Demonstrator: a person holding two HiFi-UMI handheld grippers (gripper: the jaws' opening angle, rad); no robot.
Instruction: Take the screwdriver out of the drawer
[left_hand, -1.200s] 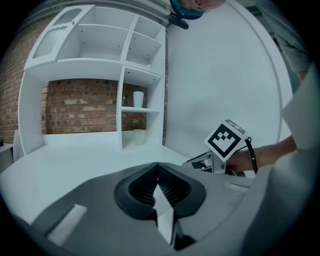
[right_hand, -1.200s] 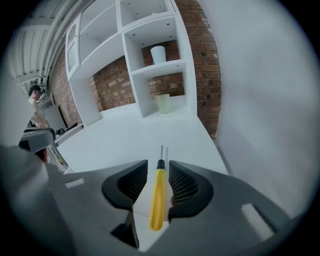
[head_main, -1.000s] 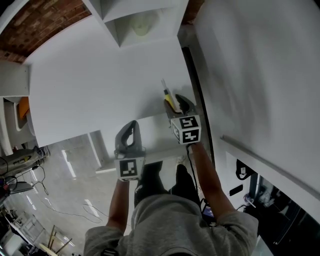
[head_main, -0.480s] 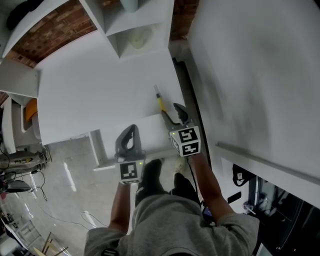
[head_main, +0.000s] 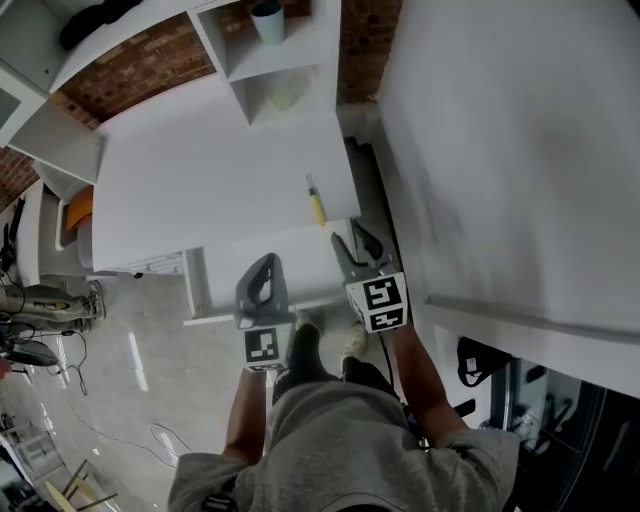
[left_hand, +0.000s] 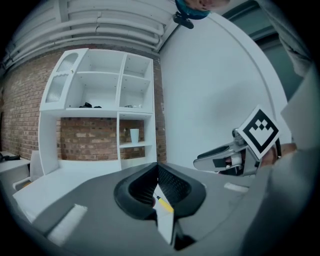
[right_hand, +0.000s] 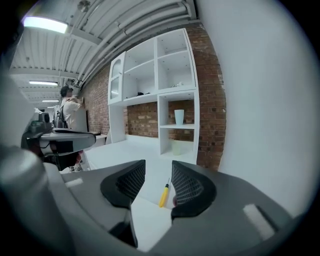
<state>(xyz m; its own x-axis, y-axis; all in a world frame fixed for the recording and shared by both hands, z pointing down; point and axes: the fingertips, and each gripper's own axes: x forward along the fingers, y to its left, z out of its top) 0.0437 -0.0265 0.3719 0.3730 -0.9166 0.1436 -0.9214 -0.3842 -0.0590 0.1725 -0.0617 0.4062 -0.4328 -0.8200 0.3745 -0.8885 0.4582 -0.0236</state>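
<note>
The screwdriver (head_main: 315, 203), with its yellow handle, lies loose on the white table (head_main: 200, 180) near its right edge, just past the open white drawer (head_main: 225, 270). My right gripper (head_main: 347, 235) hovers over the drawer's right end, short of the screwdriver (right_hand: 164, 195). Its jaws stand apart and are closing, with nothing between them (right_hand: 157, 172). My left gripper (head_main: 265, 264) hangs over the drawer beside it, its jaws shut and empty (left_hand: 156, 166). A slice of the screwdriver (left_hand: 163, 204) shows below its tips.
A white shelf unit (head_main: 285, 60) with a cup (head_main: 268, 20) stands at the table's far end against a brick wall. A tall white panel (head_main: 500, 150) runs along the right. A person (right_hand: 66, 107) stands far off at the left. Cables lie on the floor (head_main: 60, 350).
The right gripper let go of the screwdriver, which now lies on the table. Both grippers rose and drew back toward me.
</note>
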